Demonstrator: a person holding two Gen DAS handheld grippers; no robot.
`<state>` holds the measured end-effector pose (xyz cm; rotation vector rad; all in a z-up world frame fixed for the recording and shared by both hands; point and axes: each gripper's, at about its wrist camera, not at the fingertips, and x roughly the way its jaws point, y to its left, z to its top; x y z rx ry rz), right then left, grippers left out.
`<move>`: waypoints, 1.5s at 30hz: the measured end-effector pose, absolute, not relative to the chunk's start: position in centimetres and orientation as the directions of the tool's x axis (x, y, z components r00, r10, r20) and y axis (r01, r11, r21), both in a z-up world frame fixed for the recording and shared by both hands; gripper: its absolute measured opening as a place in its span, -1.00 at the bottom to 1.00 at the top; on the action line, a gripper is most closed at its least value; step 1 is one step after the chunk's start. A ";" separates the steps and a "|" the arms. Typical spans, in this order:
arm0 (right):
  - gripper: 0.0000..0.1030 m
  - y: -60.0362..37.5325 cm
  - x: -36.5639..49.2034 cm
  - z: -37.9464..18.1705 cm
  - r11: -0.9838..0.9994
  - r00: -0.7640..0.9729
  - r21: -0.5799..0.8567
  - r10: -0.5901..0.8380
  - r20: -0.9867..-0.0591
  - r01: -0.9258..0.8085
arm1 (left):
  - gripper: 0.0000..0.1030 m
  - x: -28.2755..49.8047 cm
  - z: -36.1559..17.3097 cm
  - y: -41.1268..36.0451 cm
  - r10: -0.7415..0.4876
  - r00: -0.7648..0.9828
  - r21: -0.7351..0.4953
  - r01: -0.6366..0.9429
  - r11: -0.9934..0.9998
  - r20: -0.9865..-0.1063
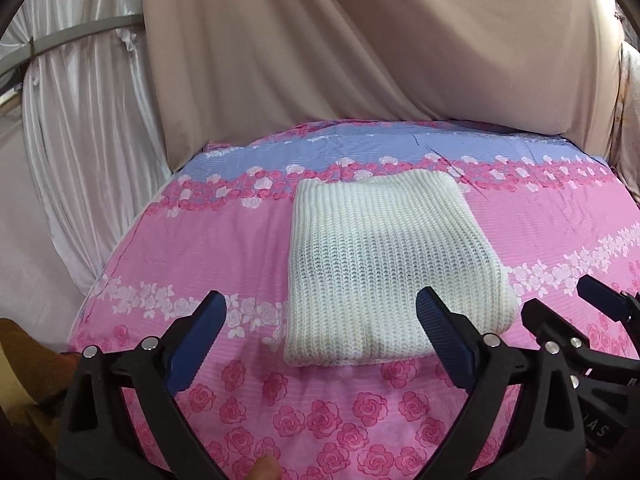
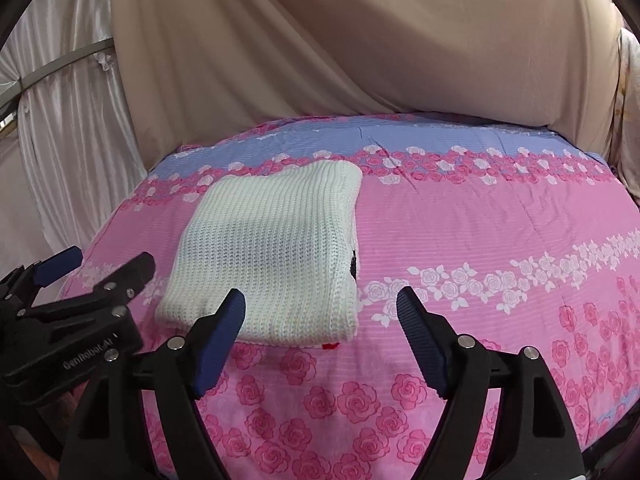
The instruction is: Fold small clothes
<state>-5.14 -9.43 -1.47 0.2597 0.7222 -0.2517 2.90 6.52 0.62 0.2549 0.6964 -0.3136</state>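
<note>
Your left gripper point(image 1: 322, 314) and right gripper point(image 2: 320, 310) both stand wide, with nothing between their fingers. The folded white knit point(image 1: 384, 264) lies flat on the rose-print bedspread point(image 2: 500, 220), nearer its far edge; a small red bit, perhaps a tag, peeks from beneath.

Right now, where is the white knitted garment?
The white knitted garment lies folded on the pink rose-print bedspread, centre in the left wrist view and left of centre in the right, its far edge reaching the blue band.
</note>
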 end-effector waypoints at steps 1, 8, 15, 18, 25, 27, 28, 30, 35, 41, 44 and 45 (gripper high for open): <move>0.49 -9.2 -5.4 -1.4 0.939 0.727 0.141 -0.143 -0.672 0.315 | 0.83 2.6 0.6 6.4 -0.179 0.730 0.138 0.352 0.926 -0.659; 0.49 -8.9 -6.7 -0.9 0.938 0.742 0.158 -0.134 -0.657 0.310 | 0.83 1.9 0.9 6.6 -0.153 0.737 0.135 0.316 0.939 -0.659; 0.49 -9.2 -7.9 -0.5 0.927 0.746 0.169 -0.151 -0.649 0.334 | 0.83 0.8 1.3 6.2 -0.152 0.751 0.134 0.305 0.943 -0.643; 0.49 -9.4 -8.3 -0.3 0.924 0.746 0.171 -0.156 -0.647 0.341 | 0.83 0.2 1.6 5.9 -0.135 0.771 0.161 0.295 0.942 -0.623; 0.49 -9.1 -8.9 -0.2 0.922 0.749 0.176 -0.156 -0.645 0.344 | 0.90 0.0 1.5 6.2 -0.149 0.750 0.143 0.310 0.940 -0.644; 0.49 -9.0 -8.9 -0.2 0.924 0.748 0.174 -0.155 -0.646 0.342 | 0.90 0.2 1.4 6.3 -0.155 0.738 0.132 0.315 0.940 -0.656; 0.49 -9.0 -9.0 -0.3 0.924 0.748 0.175 -0.154 -0.645 0.341 | 0.90 0.2 1.4 6.4 -0.156 0.736 0.130 0.316 0.940 -0.659; 0.49 -8.8 -9.1 -0.3 0.924 0.749 0.176 -0.152 -0.644 0.339 | 0.90 0.1 1.4 6.5 -0.159 0.736 0.128 0.317 0.940 -0.658; 0.49 -8.6 -9.2 -0.1 0.924 0.752 0.175 -0.155 -0.641 0.340 | 0.90 -0.1 1.6 6.6 -0.152 0.747 0.138 0.310 0.941 -0.647; 0.49 -8.4 -9.1 -0.1 0.927 0.751 0.168 -0.155 -0.641 0.335 | 0.91 0.0 1.6 6.7 -0.142 0.754 0.148 0.303 0.941 -0.642; 0.49 -8.3 -9.0 -0.2 0.928 0.749 0.166 -0.155 -0.644 0.335 | 0.91 0.1 1.5 6.8 -0.136 0.752 0.150 0.299 0.942 -0.645; 0.50 -8.3 -8.9 -0.2 0.928 0.748 0.166 -0.155 -0.645 0.334 | 0.91 0.2 1.5 6.8 -0.135 0.751 0.149 0.299 0.943 -0.647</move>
